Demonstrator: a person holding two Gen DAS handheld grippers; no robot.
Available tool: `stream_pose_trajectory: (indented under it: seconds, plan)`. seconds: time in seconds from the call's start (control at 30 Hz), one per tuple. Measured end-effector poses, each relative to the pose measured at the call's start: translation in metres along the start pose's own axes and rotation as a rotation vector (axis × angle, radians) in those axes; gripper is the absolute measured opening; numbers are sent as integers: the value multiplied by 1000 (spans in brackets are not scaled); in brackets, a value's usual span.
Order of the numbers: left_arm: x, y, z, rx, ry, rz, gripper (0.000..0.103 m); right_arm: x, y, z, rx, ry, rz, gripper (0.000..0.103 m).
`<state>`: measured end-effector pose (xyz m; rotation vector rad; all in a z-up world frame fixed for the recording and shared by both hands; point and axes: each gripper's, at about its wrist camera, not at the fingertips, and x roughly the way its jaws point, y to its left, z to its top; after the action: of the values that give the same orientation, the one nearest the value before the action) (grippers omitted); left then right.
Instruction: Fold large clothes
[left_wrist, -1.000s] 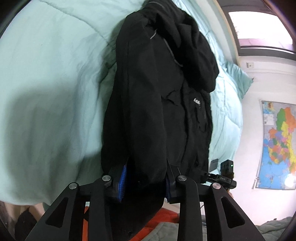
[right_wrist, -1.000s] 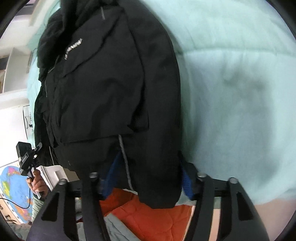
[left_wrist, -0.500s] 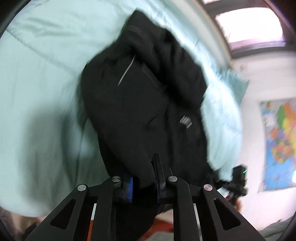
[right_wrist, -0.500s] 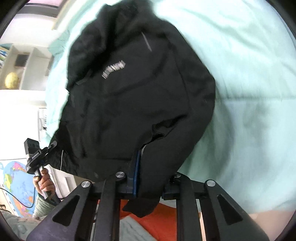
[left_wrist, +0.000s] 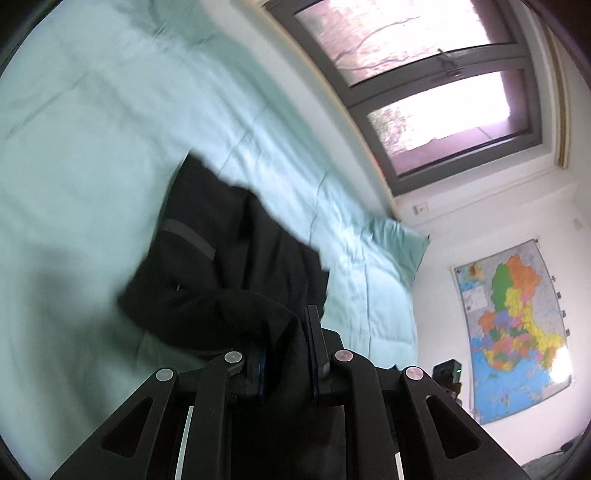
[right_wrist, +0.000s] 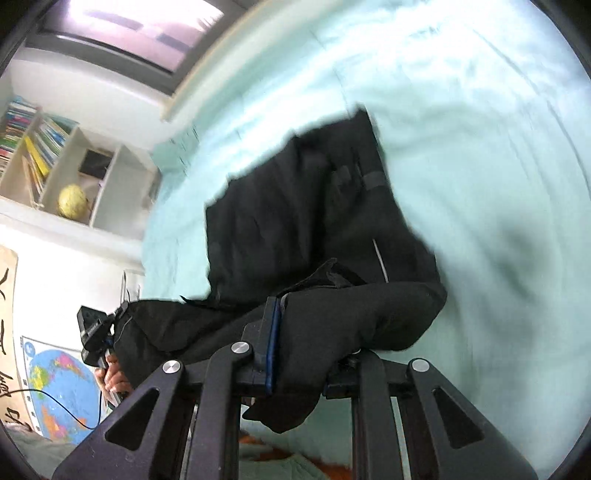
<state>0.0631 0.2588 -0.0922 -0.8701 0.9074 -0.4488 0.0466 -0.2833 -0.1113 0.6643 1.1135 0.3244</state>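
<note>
Jacket: black jacket (left_wrist: 229, 273) lies on the mint bed (left_wrist: 74, 155), its near hem lifted so the lower half can go over the upper.
Left gripper (left_wrist: 286, 349): pinching one hem corner.
Right gripper (right_wrist: 310, 354): clamped on the other corner, keeping the edge taut and level.
Surroundings: window (left_wrist: 424, 85), wall map (left_wrist: 513, 325), bookshelf (right_wrist: 55, 162).

We see a mint-green duvet (left_wrist: 92, 155) beneath a window (left_wrist: 417, 92). A colored wall map (left_wrist: 513, 325) hangs nearby. We note a bookshelf (right_wrist: 33, 147) holding a yellow ball (right_wrist: 72, 201).
</note>
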Motion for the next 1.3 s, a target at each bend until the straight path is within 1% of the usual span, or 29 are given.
stream_pose_trajectory:
  seconds: [0.1,0.17,0.2,0.27,0.33,0.37,0.4,0.47,0.5,0.57,0.6,0.67,0.73,0.8,0.9,0.97,1.0,1.03,1.07,1.1,1.13,1.17,1.23,1.3]
  plan:
    - [14,-4,43,-1,-18,-6,20,-2,12,53,-13,-66,12,21]
    - [30,-1,71,-17,-35,-11,22,8,18,96,-10,-104,-5,22]
    - [43,1,86,-20,-42,-4,24,16,17,116,-1,-110,-20,22]
    - [75,11,116,-51,-41,39,26,44,13,152,41,-104,-40,25]
    - [107,27,136,-101,-37,80,27,75,3,182,85,-88,-58,26]
    - [126,38,145,-134,-31,111,27,91,-3,193,101,-73,-76,26]
    - [140,47,150,-151,-24,138,27,116,-12,208,125,-47,-109,26]
    - [173,69,157,-175,7,218,28,151,-26,222,151,-2,-150,27]
    - [191,80,158,-183,34,272,28,177,-36,228,166,34,-193,27]
    - [219,101,154,-202,80,347,28,211,-54,230,190,87,-229,27]
    - [232,110,150,-202,102,371,29,226,-63,228,201,111,-237,27]
    - [248,124,142,-208,113,372,30,245,-79,222,234,132,-225,27]
    - [252,125,140,-186,112,384,30,251,-86,220,239,131,-218,27]
    - [251,121,141,-165,129,392,30,252,-86,221,231,140,-215,27]
    - [245,109,147,-106,170,402,31,243,-83,222,218,148,-204,29]
    - [233,99,147,-45,189,399,32,226,-74,221,193,139,-194,33]
    - [222,91,146,-15,195,383,37,217,-69,221,181,130,-187,34]
    - [214,84,144,3,202,369,49,209,-65,220,169,121,-178,38]
    - [203,79,143,17,212,358,56,197,-59,218,152,110,-163,44]
    - [190,74,141,24,220,351,66,190,-54,217,139,102,-156,48]
    - [178,71,140,27,218,337,69,176,-46,214,108,88,-156,55]
    - [166,67,138,32,211,328,69,168,-41,212,88,79,-161,60]
    - [148,63,137,39,192,315,70,150,-28,206,19,49,-189,66]
    - [137,60,139,57,159,333,73,140,-21,201,-51,27,-245,69]
